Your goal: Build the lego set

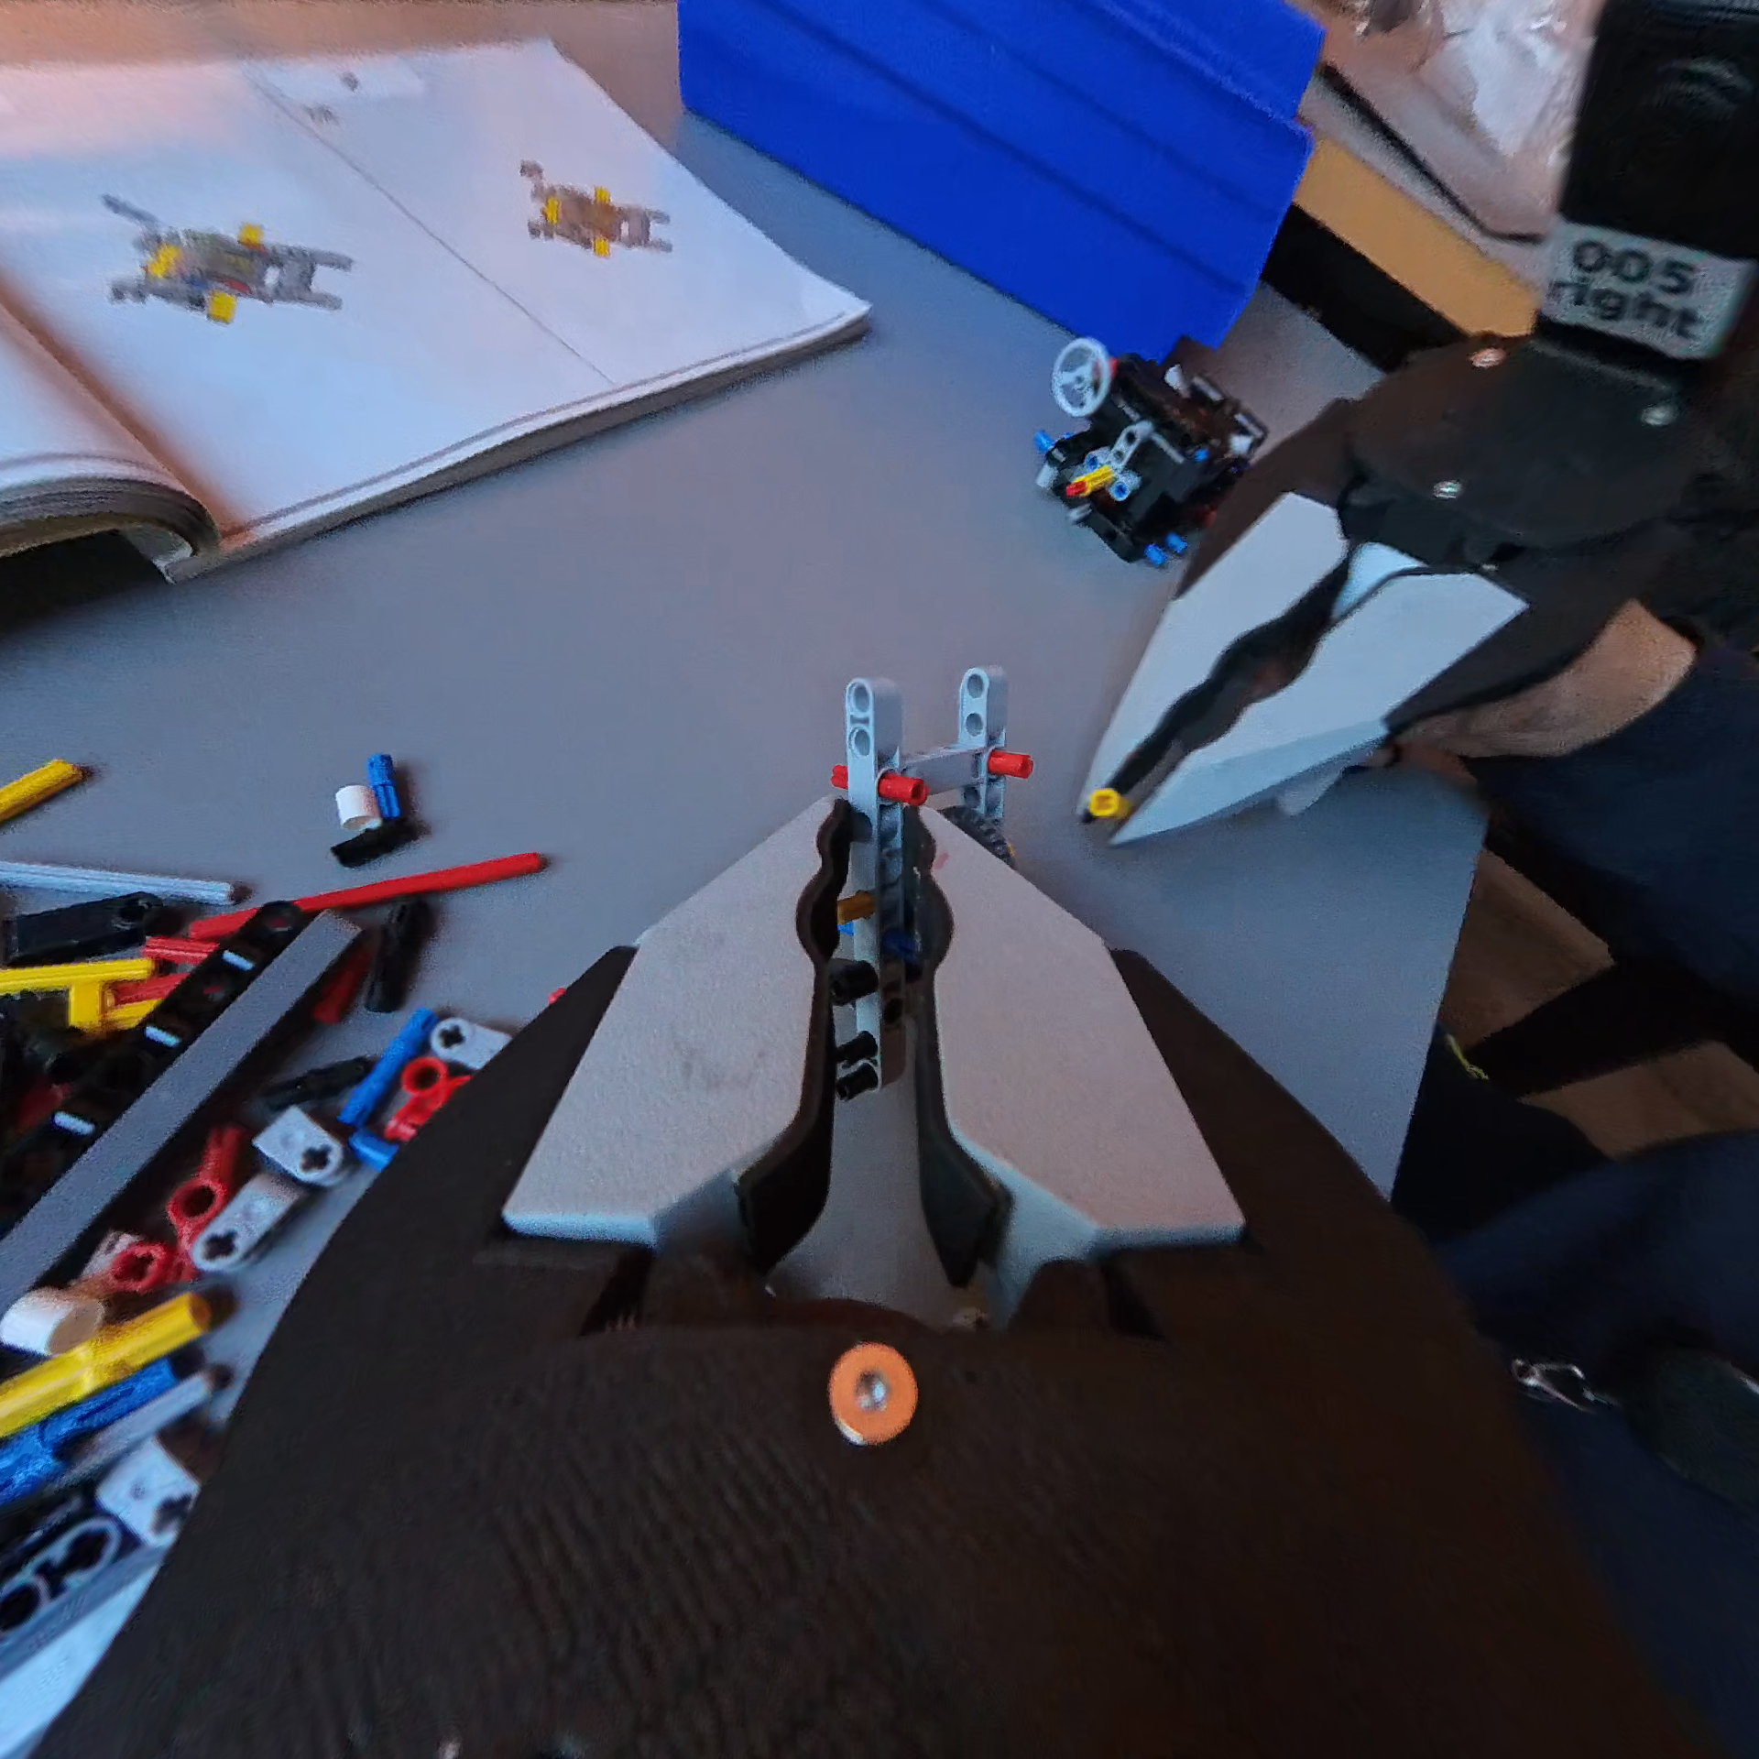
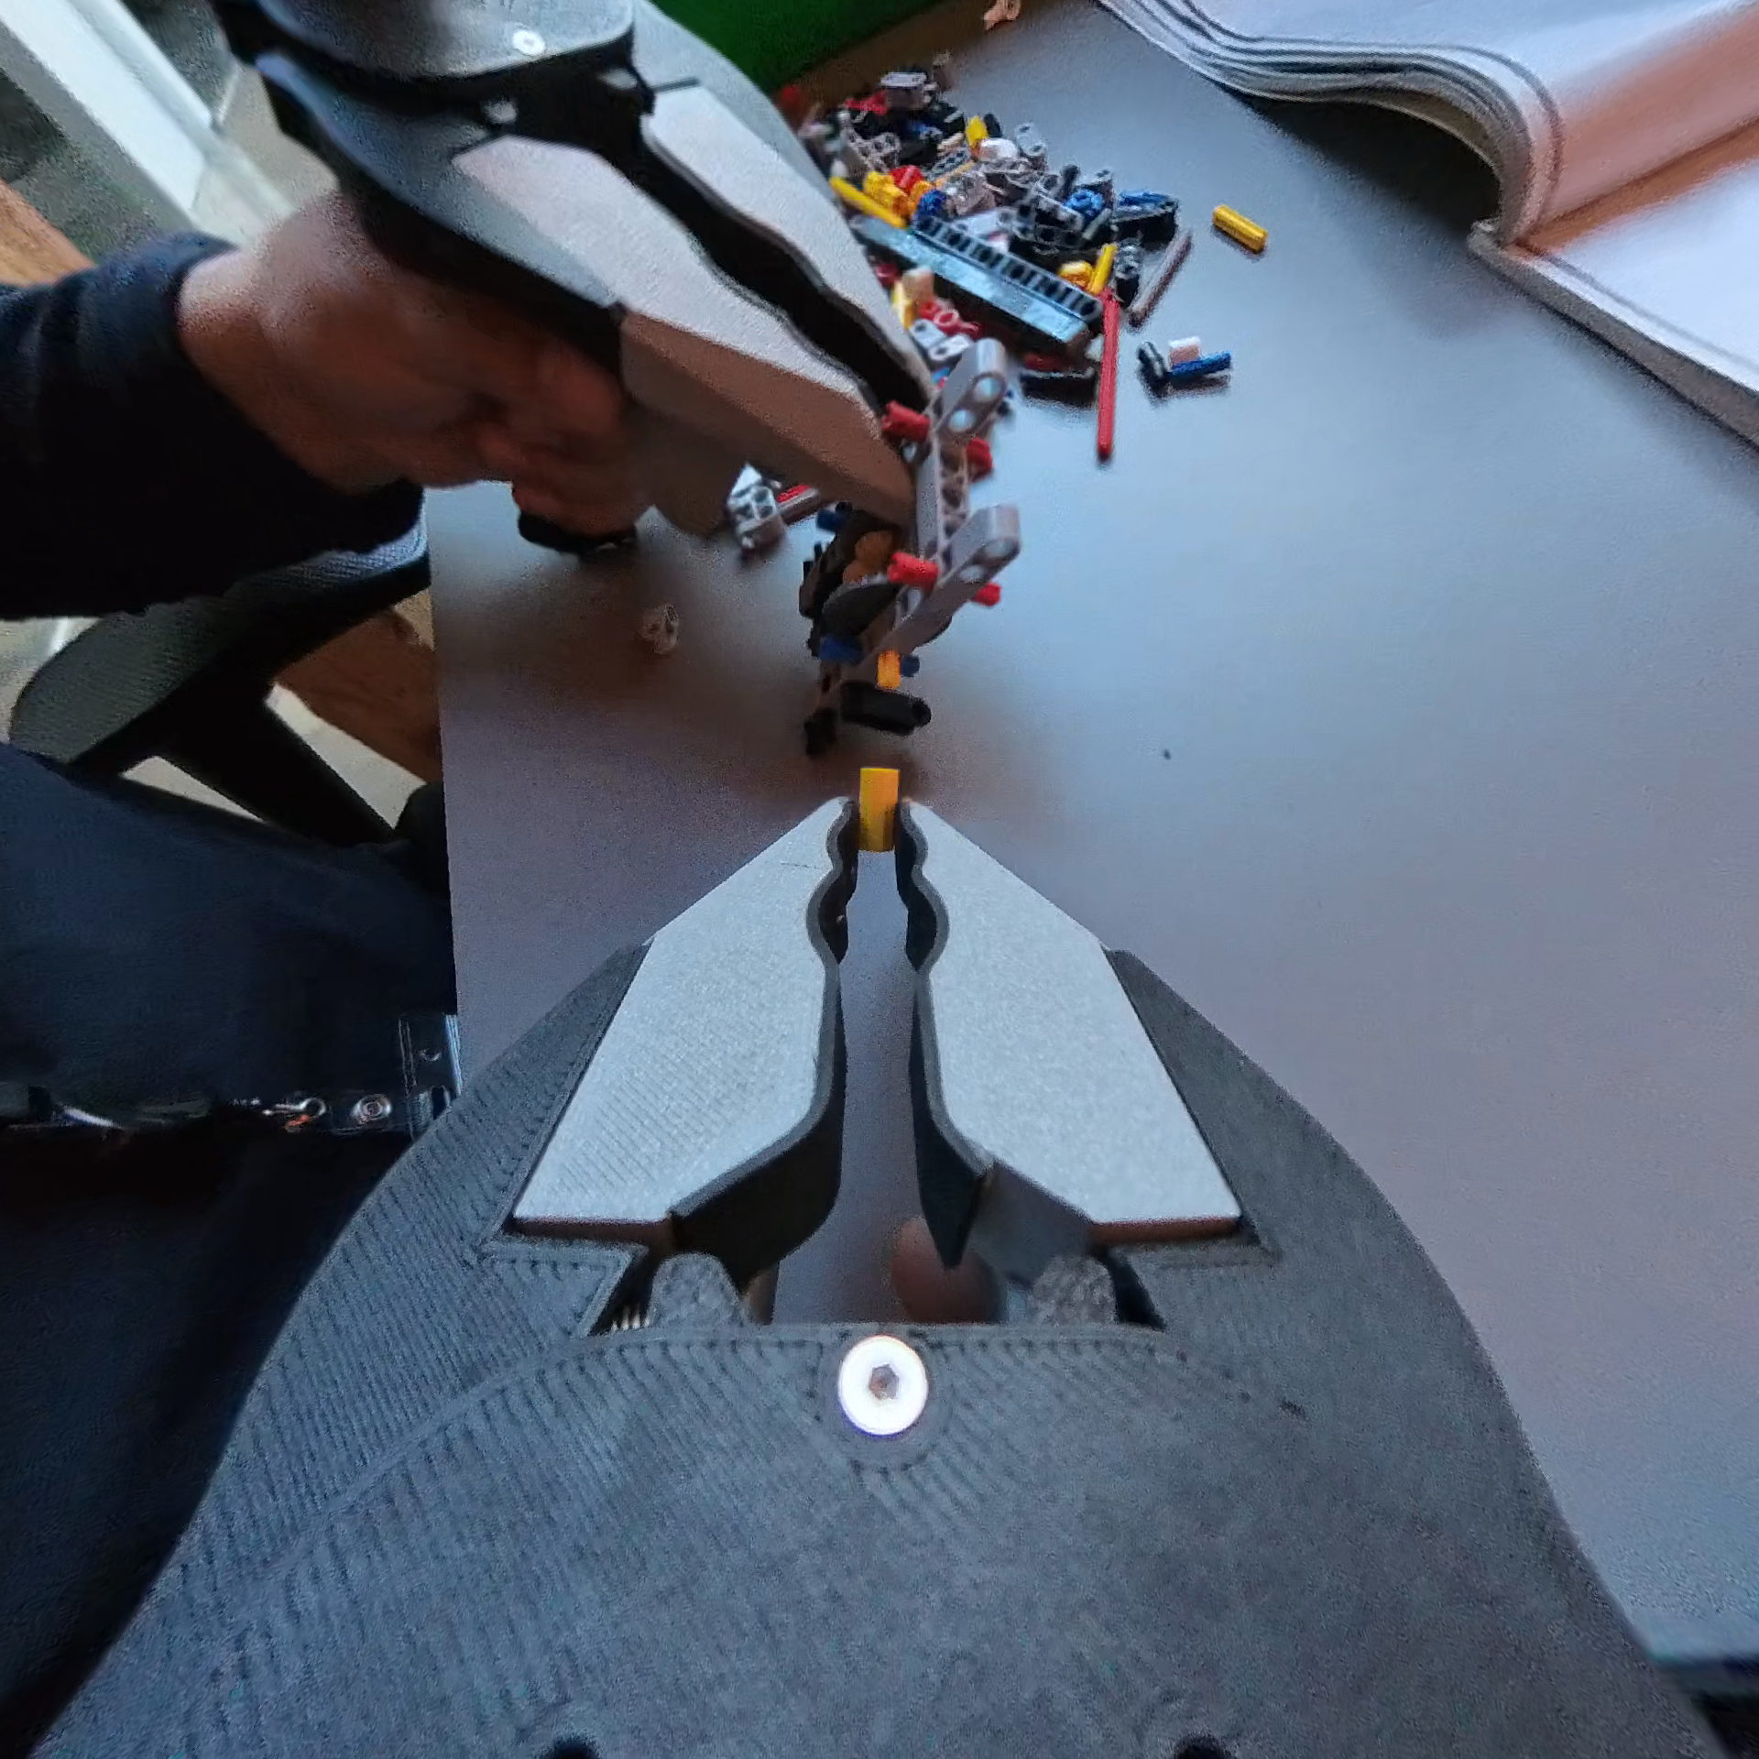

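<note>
The left gripper (image 1: 880,838) is clamped on a grey frame (image 1: 876,761), a small build of perforated beams with red pins (image 1: 902,786) through them. Both dark pads press the near beam from either side, and the beam's upper end, a crossbar and a second upright beam stick out past the fingertips. Black and blue pins and a tan stub show on the part of the frame lying between the pads. In the right wrist view the frame (image 2: 938,543) hangs from the left gripper (image 2: 909,495) over the table (image 2: 1333,761), its lower end with black pieces near the surface.

The right gripper (image 2: 877,823) is closed on a yellow bush (image 2: 877,804), a short tube pinched at the very fingertips with its front end jutting out. It sits just right of the frame, apart from it, and in the left wrist view the bush (image 1: 1104,804) points toward the frame.

Left of the frame lies a pile of loose parts (image 1: 143,1095): red, yellow, blue, black and grey pins, axles and beams, with a long red axle (image 1: 419,880) at its edge. Beyond the frame lies an open booklet (image 1: 333,314), and beyond it to the right a black sub-assembly (image 1: 1142,457) with a grey wheel sits beside a blue bin (image 1: 999,152).
</note>
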Motion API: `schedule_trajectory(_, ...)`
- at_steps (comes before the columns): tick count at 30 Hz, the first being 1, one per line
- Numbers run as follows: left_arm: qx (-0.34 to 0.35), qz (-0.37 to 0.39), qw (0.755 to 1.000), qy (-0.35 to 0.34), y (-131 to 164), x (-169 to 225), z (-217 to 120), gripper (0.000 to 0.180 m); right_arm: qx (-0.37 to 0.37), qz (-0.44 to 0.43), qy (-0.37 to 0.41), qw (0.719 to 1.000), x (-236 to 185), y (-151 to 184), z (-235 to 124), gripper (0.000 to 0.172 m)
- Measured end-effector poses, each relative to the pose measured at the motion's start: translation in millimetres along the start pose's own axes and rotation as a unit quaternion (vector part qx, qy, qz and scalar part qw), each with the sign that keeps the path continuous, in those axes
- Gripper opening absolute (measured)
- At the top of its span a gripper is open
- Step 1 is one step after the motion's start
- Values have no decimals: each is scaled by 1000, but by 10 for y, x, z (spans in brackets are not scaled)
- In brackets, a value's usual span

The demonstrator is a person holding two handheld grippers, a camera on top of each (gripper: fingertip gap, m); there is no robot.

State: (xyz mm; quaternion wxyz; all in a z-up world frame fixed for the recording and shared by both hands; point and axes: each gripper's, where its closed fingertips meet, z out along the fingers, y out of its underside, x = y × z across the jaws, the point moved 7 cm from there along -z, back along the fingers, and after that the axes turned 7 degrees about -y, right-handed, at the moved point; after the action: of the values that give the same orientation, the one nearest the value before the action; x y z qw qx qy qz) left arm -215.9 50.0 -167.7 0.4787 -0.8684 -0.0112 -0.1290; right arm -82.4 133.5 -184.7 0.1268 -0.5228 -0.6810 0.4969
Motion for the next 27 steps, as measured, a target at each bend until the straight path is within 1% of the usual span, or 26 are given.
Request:
schedule_trajectory(2, 36, 23, 999, 7, 34, 89, -74, 8, 3, -33, -1, 999, -20, -53, 54, 5)
schedule_trajectory(4, 84, 54, 995, 9, 1, 148, -183, 8, 14, -91, -2, 996, -91, -99, 75, 5)
schedule_trajectory(5, 95, 61, 994, 9, -2, 161, -221, 8, 23, -125, -4, 992, -146, -112, 75, 5)
schedule_trajectory(7, 97, 58, 994, 2, 11, 157, -259, 8, 39, -187, -5, 982, -262, -115, 67, 5)
schedule_trajectory(9, 110, 54, 992, 11, 20, 185, -290, 8, 51, -220, 8, 974, -317, -111, 55, 4)
schedule_trajectory(13, 126, 55, 990, 28, 10, 244, -319, 8, 68, -224, 19, 972, -321, -119, 19, 4)
schedule_trajectory(17, 129, 61, 989, 28, 6, 257, -331, 8, 72, -214, 18, 974, -299, -129, 9, 4)
schedule_trajectory(23, 128, 60, 989, 29, -11, 277, -336, 8, 33, -211, 22, 977, -283, -106, 93, 5)
schedule_trajectory(27, 121, 80, 989, 16, 7, 280, -309, 8, 20, -188, 14, 982, -255, -110, 118, 4)
